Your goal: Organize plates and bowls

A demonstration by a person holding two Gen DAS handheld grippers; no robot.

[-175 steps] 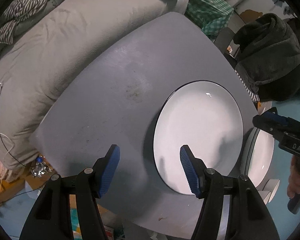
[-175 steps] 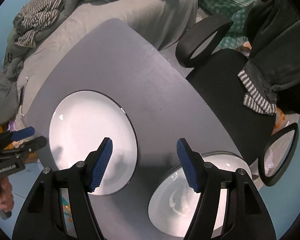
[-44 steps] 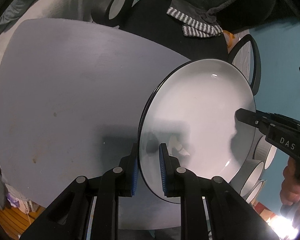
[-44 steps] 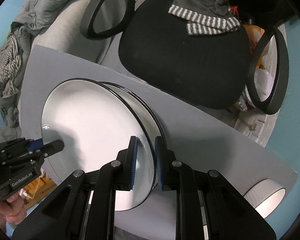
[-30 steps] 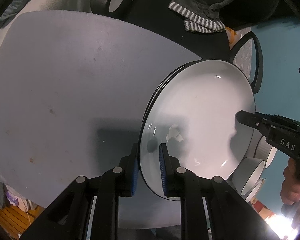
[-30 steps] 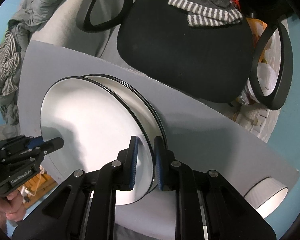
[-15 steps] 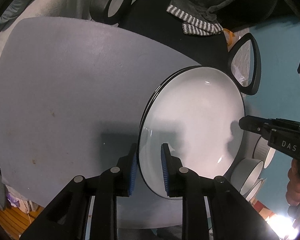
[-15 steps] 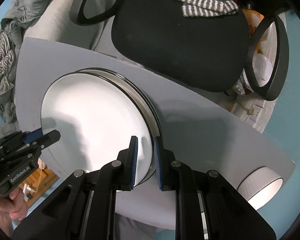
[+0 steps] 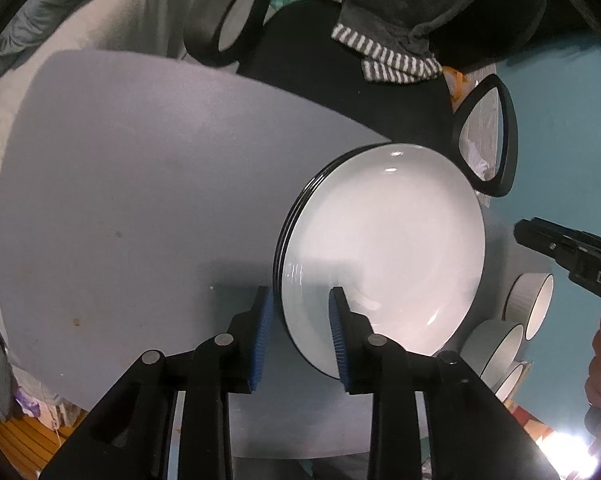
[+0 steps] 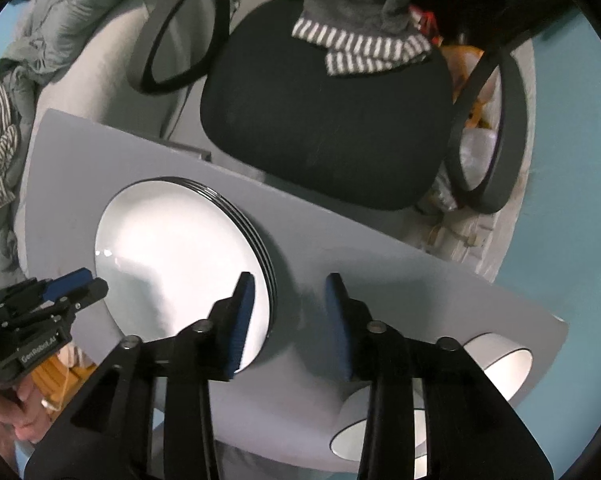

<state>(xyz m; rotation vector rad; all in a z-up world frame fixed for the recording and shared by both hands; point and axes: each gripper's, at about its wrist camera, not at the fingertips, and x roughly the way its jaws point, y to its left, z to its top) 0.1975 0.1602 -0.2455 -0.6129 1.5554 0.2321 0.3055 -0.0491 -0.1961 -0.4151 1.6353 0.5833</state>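
A stack of white plates with black rims (image 9: pixel 384 248) lies on the grey table (image 9: pixel 140 184); it also shows in the right wrist view (image 10: pixel 180 256). My left gripper (image 9: pixel 298 334) is open, its jaws astride the stack's near rim. My right gripper (image 10: pixel 288 316) is open at the stack's opposite rim, one pad over the plate and one over the table. White bowls with black rims (image 9: pixel 496 340) stand past the plates near the table edge; they also show in the right wrist view (image 10: pixel 380 428).
A black office chair (image 10: pixel 324 120) with a striped garment (image 10: pixel 372 52) stands against the table's far side. A grey couch with bedding (image 10: pixel 60 56) lies beyond the table. The table's edge runs close to the bowls.
Both grippers have opened and let go of the top plate, which now lies flat on the stack. The right gripper has drawn back from the plate's rim.
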